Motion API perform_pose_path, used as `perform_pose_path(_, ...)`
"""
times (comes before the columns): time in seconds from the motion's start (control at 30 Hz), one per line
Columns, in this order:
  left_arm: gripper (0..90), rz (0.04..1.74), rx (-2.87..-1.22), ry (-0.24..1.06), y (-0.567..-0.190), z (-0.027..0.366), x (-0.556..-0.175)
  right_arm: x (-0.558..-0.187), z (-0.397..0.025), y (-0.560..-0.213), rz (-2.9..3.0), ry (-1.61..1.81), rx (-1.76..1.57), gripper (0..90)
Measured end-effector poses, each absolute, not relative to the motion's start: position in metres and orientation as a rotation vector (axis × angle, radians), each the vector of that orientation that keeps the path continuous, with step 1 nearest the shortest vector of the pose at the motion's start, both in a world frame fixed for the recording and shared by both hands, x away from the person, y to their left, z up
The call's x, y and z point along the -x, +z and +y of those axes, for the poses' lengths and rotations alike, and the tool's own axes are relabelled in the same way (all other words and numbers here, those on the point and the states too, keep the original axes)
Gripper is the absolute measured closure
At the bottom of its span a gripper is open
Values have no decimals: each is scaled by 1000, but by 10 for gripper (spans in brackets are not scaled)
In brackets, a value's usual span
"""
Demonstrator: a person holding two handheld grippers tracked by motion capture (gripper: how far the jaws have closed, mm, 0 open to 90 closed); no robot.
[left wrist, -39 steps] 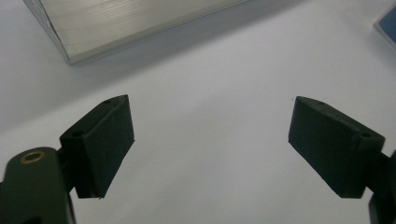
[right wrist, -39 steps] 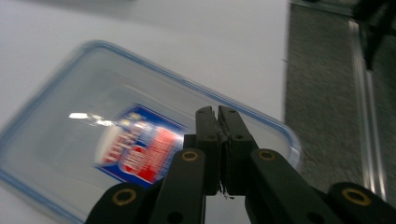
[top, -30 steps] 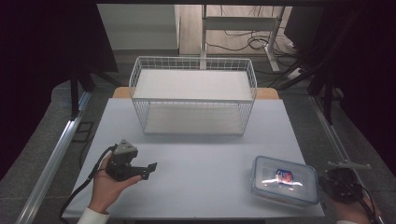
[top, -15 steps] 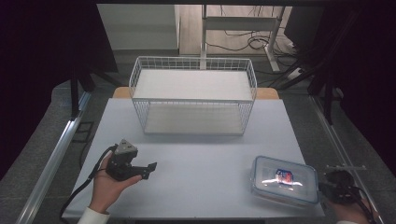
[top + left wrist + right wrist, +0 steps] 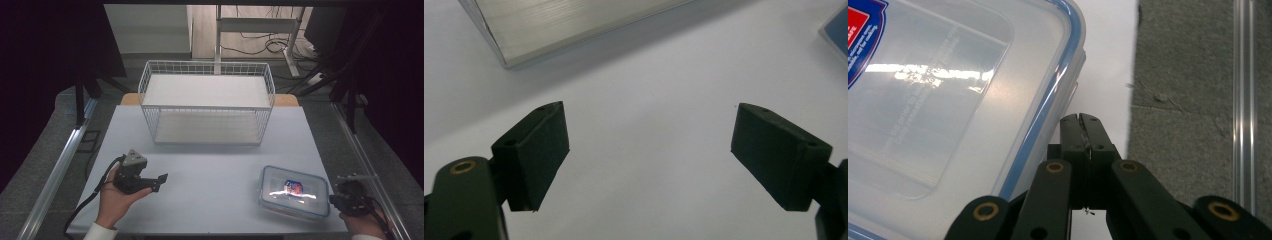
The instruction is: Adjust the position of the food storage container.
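Note:
A clear plastic container [image 5: 294, 192] with a blue-rimmed lid and a red and blue label lies on the white table [image 5: 215, 165] at the front right. My right gripper [image 5: 345, 195] sits just right of it at the table's edge. In the right gripper view its jaws are pressed together with nothing between them [image 5: 1081, 121], close beside the container's lid rim [image 5: 1048, 95]. My left gripper [image 5: 156, 183] is held in a hand at the front left. In the left gripper view [image 5: 649, 150] its jaws stand wide apart over bare table.
A white wire basket [image 5: 207, 102] stands at the back middle of the table. An aluminium bar [image 5: 574, 25] runs across the top of the left gripper view. Grey carpet [image 5: 1188, 75] lies beyond the table's right edge. Metal rails [image 5: 55, 170] flank the table.
My right gripper has shifted a little left, closer to the container. The left hand and its gripper have stayed in place.

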State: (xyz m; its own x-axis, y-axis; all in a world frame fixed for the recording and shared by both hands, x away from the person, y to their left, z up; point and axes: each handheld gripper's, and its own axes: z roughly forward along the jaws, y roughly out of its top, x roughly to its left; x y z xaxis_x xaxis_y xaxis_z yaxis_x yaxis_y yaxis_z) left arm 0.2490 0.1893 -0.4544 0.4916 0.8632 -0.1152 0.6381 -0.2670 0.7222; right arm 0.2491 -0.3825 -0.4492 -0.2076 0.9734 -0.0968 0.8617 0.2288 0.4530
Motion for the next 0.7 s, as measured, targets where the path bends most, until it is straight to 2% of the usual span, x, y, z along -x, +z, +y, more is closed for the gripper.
perform_pose_path(0.3, 155, 1237, -2020, 395, -457, 190, -251, -260, -357, -454, 2224, 478, -1635, 889)
perform_pose_path(0.7, 155, 1254, -2007, 390, -457, 194, -246, -284, -289, -459, 2400, 575, -1460, 889)
